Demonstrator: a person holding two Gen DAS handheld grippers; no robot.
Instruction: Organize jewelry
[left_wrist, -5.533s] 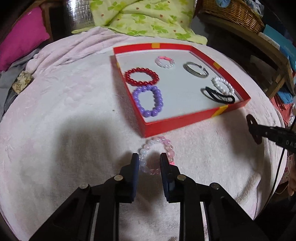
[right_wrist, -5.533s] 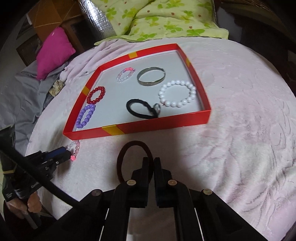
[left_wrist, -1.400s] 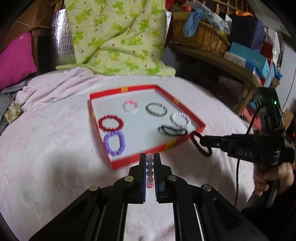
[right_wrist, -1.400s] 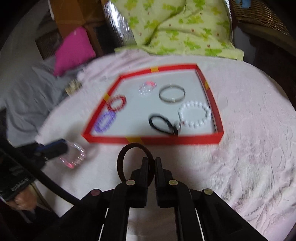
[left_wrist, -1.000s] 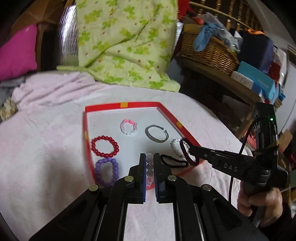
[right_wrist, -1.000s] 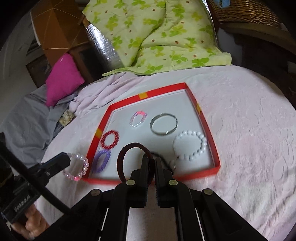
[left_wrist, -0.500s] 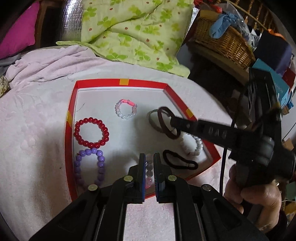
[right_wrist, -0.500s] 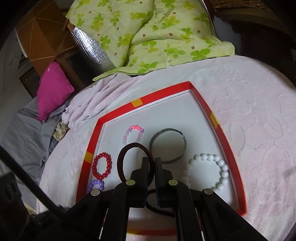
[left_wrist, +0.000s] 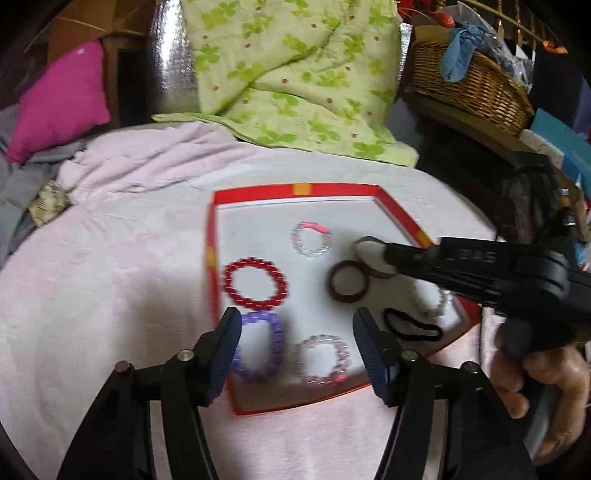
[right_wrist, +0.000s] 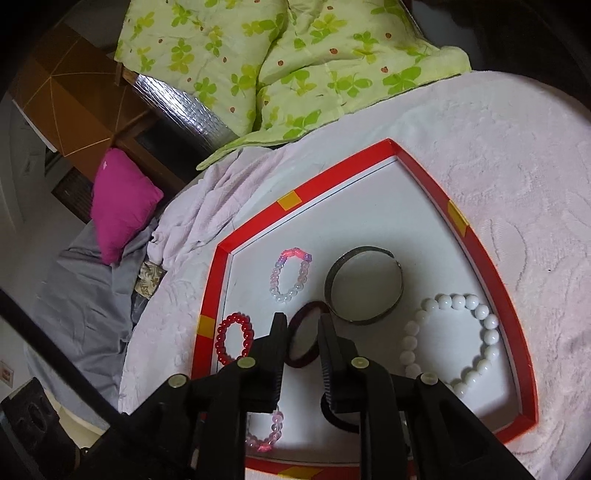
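Observation:
A red-rimmed tray (left_wrist: 258, 192) with a white floor lies on the pink-covered table. My left gripper (left_wrist: 297, 332) hovers over its near edge, jaws opening wide, and the pale pink bead bracelet (left_wrist: 323, 360) lies free on the tray floor just beyond the fingertips. My right gripper (right_wrist: 303, 328) is low over the tray's middle with its jaws opening a little. The dark red hair tie (right_wrist: 301, 363) sits loose in that gap; neither pad presses on it. In the left wrist view the hair tie (left_wrist: 347, 282) lies on the floor at the right gripper's (left_wrist: 384, 254) tip.
The tray also holds a red bead bracelet (left_wrist: 255, 282), a purple one (left_wrist: 258, 347), a small pink-and-white one (right_wrist: 291, 275), a metal bangle (right_wrist: 364, 284), white beads (right_wrist: 454, 339) and a black hair tie (left_wrist: 412, 326). A green quilt (left_wrist: 295, 74) and wicker basket (left_wrist: 469, 92) stand behind.
The left jaws have sprung open and the pale pink bracelet has dropped into the tray. The right jaws have parted, and the dark red hair tie has come out of their pinch.

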